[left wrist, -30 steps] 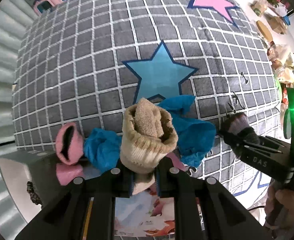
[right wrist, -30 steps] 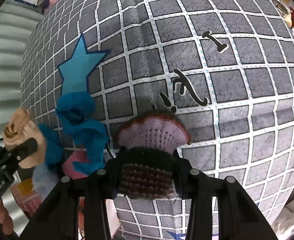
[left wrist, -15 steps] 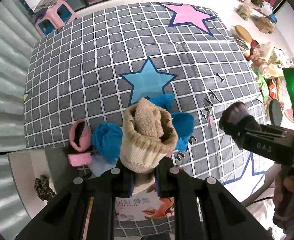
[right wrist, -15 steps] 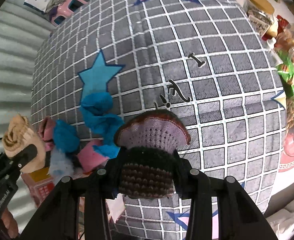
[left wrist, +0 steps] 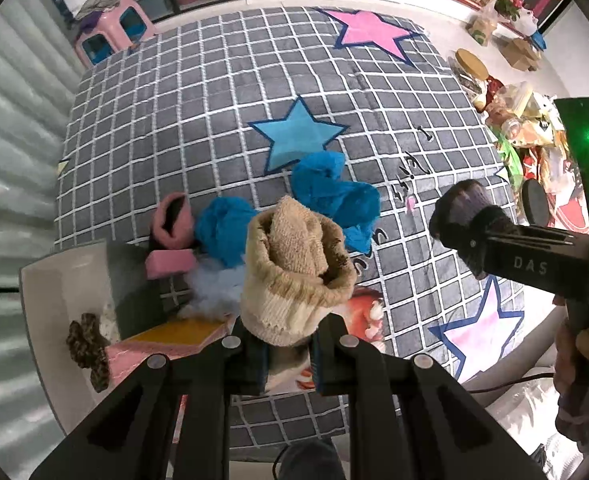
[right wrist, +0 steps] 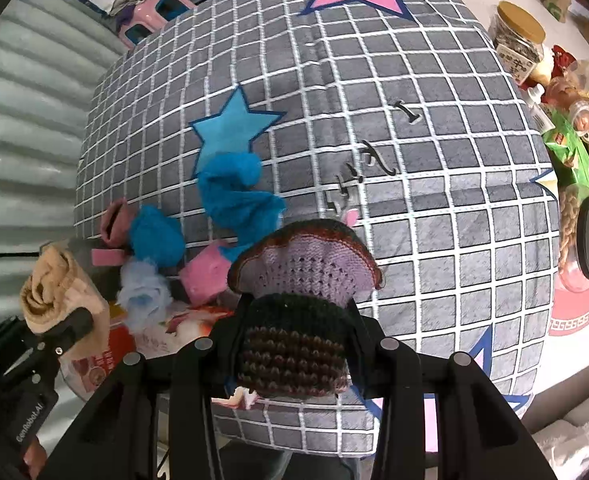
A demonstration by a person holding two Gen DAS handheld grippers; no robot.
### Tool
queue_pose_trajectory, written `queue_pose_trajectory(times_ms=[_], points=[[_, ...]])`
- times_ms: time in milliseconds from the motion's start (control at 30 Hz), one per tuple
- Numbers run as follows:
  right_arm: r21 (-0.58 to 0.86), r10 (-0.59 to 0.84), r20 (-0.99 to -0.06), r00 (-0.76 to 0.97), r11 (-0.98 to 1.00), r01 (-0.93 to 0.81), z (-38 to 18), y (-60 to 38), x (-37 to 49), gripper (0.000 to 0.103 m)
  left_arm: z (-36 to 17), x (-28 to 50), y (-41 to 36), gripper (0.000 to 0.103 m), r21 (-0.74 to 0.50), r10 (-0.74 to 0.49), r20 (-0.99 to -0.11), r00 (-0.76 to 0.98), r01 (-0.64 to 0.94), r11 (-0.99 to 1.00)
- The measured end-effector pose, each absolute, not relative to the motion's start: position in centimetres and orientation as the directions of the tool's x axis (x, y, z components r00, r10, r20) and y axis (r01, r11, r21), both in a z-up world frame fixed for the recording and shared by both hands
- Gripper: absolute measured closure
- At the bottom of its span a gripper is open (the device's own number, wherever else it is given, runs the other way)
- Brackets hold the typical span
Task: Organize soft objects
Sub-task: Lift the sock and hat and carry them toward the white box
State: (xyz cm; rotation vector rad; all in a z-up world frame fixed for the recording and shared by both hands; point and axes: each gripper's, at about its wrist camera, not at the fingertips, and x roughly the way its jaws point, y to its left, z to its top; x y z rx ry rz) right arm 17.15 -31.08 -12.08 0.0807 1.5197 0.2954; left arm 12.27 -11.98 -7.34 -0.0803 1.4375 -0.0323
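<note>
On my grey checked star-print mat (left wrist: pixel 198 120) I count two bright blue fuzzy bundles (left wrist: pixel 334 196), one pink rolled sock (left wrist: pixel 172 222) and one pale blue tuft (left wrist: pixel 214 284). My left gripper (left wrist: pixel 288 356) is clamped on a rolled beige knit sock (left wrist: pixel 294 268); my right gripper (right wrist: pixel 294 356) pinches a purple-and-dark knitted piece (right wrist: pixel 306 280) (both held above the mat).

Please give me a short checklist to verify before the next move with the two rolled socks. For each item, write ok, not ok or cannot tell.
1. Left hand-held gripper shut on the beige sock: ok.
2. Right hand-held gripper shut on the dark knit sock: ok.
3. Both socks clear of the grey grid mat: ok.
4. The two hand-held grippers apart from each other: ok.
5. Grey box has free room: ok; only one small knit piece visible inside.
6. Blue cloths sorted: not ok; they lie on the mat.
</note>
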Motion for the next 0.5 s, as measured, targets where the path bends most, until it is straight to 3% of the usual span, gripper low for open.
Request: queue_pose_trajectory(times_ms=[500], points=[[0.199,0.252,-0.963,0.092,0.903,-0.381,-5.3,-21.8,16.6,0.061,-2.9,8.8,-5.0,0.086,-0.021,0.008,-0.978,0.210,-0.135,0.991]])
